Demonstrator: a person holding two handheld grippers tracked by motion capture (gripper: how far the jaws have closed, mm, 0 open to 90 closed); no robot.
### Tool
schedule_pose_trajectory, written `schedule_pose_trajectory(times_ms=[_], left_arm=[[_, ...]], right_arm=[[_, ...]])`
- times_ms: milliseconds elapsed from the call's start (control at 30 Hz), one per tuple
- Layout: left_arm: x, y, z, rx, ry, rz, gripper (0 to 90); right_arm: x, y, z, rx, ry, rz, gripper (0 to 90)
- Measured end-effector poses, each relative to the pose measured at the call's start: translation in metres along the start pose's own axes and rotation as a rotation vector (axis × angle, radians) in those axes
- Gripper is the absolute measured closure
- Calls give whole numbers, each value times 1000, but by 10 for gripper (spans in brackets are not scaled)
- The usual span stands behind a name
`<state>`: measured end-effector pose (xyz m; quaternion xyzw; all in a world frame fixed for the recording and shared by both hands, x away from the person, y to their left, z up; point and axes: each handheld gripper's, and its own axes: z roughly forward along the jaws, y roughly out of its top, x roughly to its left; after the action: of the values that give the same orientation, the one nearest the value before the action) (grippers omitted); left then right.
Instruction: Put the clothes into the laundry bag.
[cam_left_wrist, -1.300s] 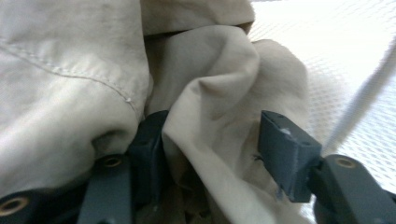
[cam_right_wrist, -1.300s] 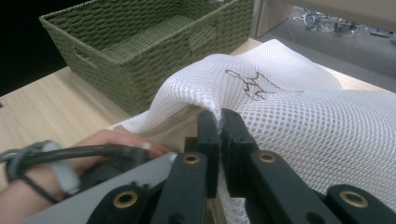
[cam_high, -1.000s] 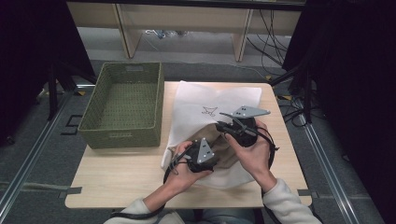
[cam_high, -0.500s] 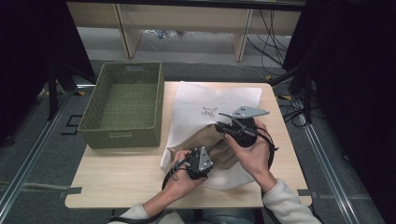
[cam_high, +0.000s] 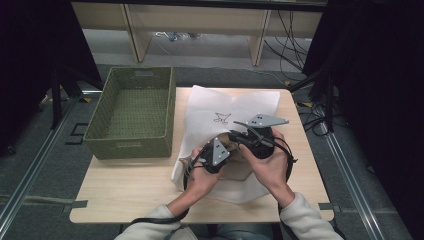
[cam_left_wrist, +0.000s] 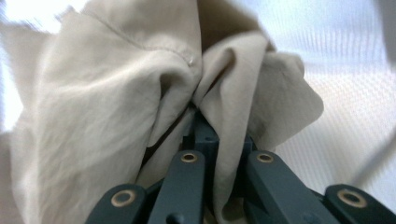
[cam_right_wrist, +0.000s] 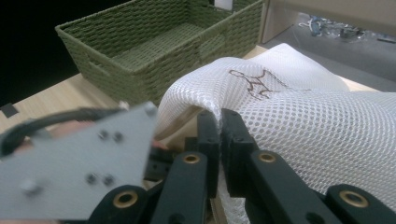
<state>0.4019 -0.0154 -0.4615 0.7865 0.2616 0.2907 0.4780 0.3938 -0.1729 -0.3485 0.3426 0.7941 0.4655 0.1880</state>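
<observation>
Left gripper: jaws just closed, now pinching fold of beige cloth. Right gripper: jaws clamped on edge of white mesh bag, lifting rim. Cloth bunched at bag mouth, partly inside, near front middle of tabletop. Bag spread flat across right half of tabletop, small dark logo facing up. Green woven basket just beside bag at left, nothing in it.
</observation>
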Motion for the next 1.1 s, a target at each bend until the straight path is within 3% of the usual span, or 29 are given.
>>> schedule_pose_trajectory(times_ms=[33,67,100,167,200,233,367,400,500,533,567,633,700,767,800,833,933,1033,1067,1100], left_arm=[[0,0,0,0,0,0,862],[-2,0,3,-5,14,-14,862],[-5,-7,10,13,21,-1,847],[-8,-18,20,76,-11,23,814],[-8,-23,25,109,-27,34,792],[-10,-28,31,121,-49,4,767],[-11,-34,40,168,-74,26,661],[-10,-34,41,195,-93,52,574],[-12,-33,44,198,-108,45,518],[-12,-32,45,230,-127,67,482],[-12,-32,45,230,-127,67,455],[-15,-33,47,217,-164,55,407],[-14,-32,45,228,-175,63,375],[-16,-32,41,207,-178,41,363],[-15,-31,34,211,-178,66,360],[-15,-31,34,211,-178,66,354],[-15,-29,16,167,-159,68,341],[-14,-29,8,156,-153,67,330],[-14,-30,4,140,-142,52,330],[-9,-29,-4,174,-154,97,324]], right_arm=[[0,0,1,-5,21,11,880],[0,0,1,-5,21,11,880],[-2,-1,0,10,8,25,880],[-5,-2,1,9,4,21,880],[-4,-2,2,18,7,45,880],[-7,-3,3,11,8,15,880],[-7,-3,4,27,4,36,880],[-9,-4,5,27,-2,14,879],[-10,-5,6,27,1,22,879],[-8,-5,6,37,-4,43,879],[-8,-5,5,39,-6,44,879],[-9,-5,6,31,1,10,879],[-9,-5,6,32,2,14,878],[-9,-5,6,32,3,13,878],[-9,-5,5,30,2,14,878],[-10,-4,5,32,-1,14,878],[-10,-4,5,23,-10,15,877],[-10,-5,5,30,-9,10,877],[-8,-5,5,37,-4,36,877],[-8,-5,5,41,-7,36,877]])
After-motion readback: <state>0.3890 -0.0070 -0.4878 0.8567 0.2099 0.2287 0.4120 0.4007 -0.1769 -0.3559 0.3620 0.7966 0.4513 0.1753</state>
